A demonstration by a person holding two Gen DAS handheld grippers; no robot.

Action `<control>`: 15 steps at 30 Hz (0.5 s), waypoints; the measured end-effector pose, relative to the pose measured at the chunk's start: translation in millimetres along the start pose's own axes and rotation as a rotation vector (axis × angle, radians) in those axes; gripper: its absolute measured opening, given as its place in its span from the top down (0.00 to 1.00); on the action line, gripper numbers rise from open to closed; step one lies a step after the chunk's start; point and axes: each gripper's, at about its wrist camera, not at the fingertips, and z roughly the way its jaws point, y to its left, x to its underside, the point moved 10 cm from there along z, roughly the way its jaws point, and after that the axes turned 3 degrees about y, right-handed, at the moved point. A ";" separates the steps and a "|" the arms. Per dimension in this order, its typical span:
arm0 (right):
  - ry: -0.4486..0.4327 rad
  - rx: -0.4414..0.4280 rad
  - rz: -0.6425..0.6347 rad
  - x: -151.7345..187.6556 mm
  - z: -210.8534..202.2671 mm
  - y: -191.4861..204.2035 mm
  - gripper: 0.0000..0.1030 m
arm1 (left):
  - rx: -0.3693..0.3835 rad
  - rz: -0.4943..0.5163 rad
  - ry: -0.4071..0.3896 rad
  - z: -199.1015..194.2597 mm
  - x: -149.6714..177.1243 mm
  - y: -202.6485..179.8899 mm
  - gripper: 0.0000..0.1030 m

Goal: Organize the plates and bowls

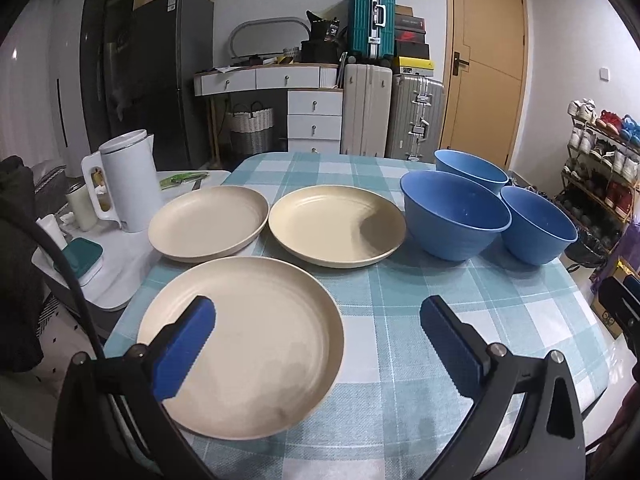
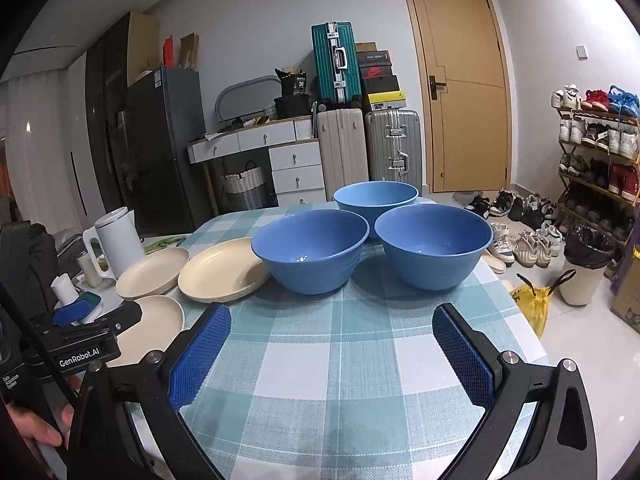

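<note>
Three cream plates lie on the checked tablecloth [image 1: 460, 292]: a near plate [image 1: 256, 344], a far left plate [image 1: 208, 222] and a middle plate [image 1: 336, 226]. Three blue bowls stand to their right: a front left bowl [image 2: 310, 250], a front right bowl [image 2: 434, 246] and a back bowl [image 2: 376, 196]. My left gripper [image 1: 316, 320] is open and empty, above the near plate's right part. My right gripper [image 2: 332, 328] is open and empty, above bare cloth in front of the bowls. The left gripper's body [image 2: 80, 344] shows in the right wrist view, over the near plate [image 2: 154, 328].
A white kettle [image 1: 128, 184] and small containers stand on a side surface left of the table. Suitcases [image 1: 392, 116], drawers and a door are behind. A shoe rack [image 2: 596, 148], a bin [image 2: 584, 264] and a yellow bag [image 2: 532, 300] are on the right.
</note>
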 end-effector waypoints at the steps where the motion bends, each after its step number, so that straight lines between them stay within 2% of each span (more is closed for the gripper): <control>1: 0.001 0.001 0.000 0.2 0.1 -0.1 0.00 | -0.001 -0.003 0.001 0.0 0.3 0.9 0.00; 9: 0.003 0.009 -0.001 2.5 2.1 -0.8 0.00 | -0.007 0.006 0.021 -1.3 1.3 4.3 0.00; 15: 0.033 -0.017 0.010 4.2 9.5 2.7 0.00 | -0.017 0.029 -0.030 -17.2 -19.8 12.7 0.00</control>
